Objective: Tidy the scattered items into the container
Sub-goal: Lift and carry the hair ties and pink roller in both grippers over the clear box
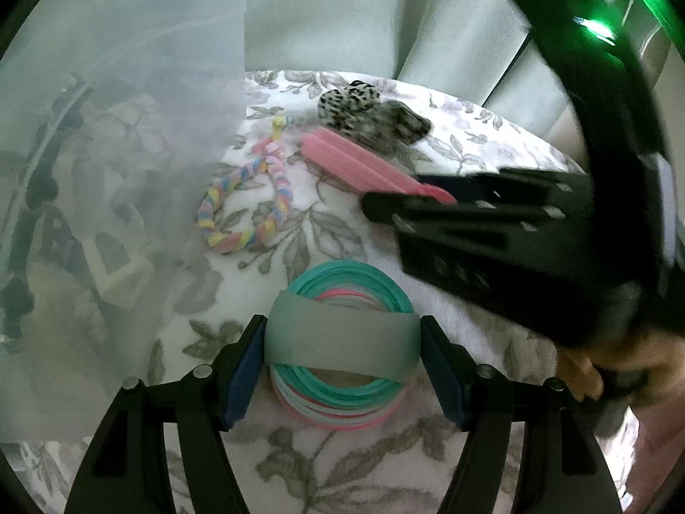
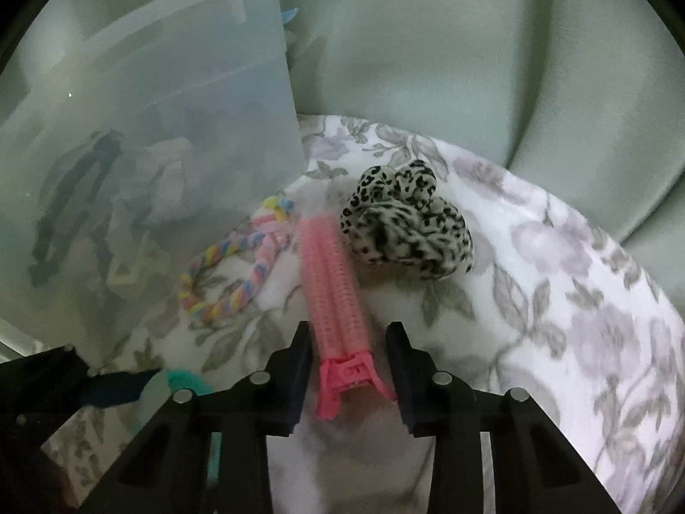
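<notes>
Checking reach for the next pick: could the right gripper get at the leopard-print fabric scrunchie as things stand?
Probably yes. The leopard-print fabric scrunchie lies uncovered on the floral blanket, just beyond the right gripper. But the pink ridged hair clip sits between its jaws and rests beside the scrunchie.

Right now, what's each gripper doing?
Left gripper: shut on the bundle of hair ties.
Right gripper: open around the pink hair clip, not gripping it.

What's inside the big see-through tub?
Through the cloudy wall of the tub you can make out a dark wavy band and some pale, crumpled things. The plastic blurs them, so what they are, and anything beneath them, stays hidden.
</notes>
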`<state>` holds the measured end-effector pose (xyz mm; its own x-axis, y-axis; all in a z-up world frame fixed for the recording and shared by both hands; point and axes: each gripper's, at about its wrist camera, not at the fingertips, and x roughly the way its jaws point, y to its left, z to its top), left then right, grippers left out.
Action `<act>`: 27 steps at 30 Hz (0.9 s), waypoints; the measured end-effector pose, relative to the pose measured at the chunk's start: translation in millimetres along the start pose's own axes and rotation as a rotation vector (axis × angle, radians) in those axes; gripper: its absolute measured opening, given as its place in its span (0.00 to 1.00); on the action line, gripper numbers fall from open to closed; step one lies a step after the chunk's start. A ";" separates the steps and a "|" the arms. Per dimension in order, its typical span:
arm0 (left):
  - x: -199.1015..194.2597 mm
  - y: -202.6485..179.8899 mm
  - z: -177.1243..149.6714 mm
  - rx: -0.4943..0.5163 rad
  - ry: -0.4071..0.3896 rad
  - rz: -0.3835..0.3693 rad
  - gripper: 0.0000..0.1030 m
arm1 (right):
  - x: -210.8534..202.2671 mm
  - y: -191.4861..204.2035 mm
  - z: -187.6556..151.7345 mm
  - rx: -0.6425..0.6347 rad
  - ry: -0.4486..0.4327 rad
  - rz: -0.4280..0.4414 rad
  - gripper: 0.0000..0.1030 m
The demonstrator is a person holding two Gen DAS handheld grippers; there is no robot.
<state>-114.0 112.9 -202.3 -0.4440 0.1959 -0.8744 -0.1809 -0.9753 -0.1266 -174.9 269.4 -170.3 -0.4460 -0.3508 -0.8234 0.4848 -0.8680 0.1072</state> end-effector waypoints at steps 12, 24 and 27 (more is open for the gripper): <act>-24.6 -4.1 -25.0 0.043 -0.009 0.053 0.69 | -66.9 5.4 -79.6 0.350 -0.060 0.030 0.31; -90.5 -13.6 -33.1 0.052 -0.091 0.024 0.69 | -167.7 25.9 -135.1 0.651 -0.248 0.006 0.31; -112.4 -15.3 -31.6 0.050 -0.132 0.006 0.69 | -191.3 32.0 -133.7 0.675 -0.298 -0.013 0.31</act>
<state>-33.6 102.7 -116.9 -0.5563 0.2051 -0.8053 -0.2202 -0.9708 -0.0951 26.5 355.7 -83.8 -0.6806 -0.3365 -0.6508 -0.0476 -0.8661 0.4976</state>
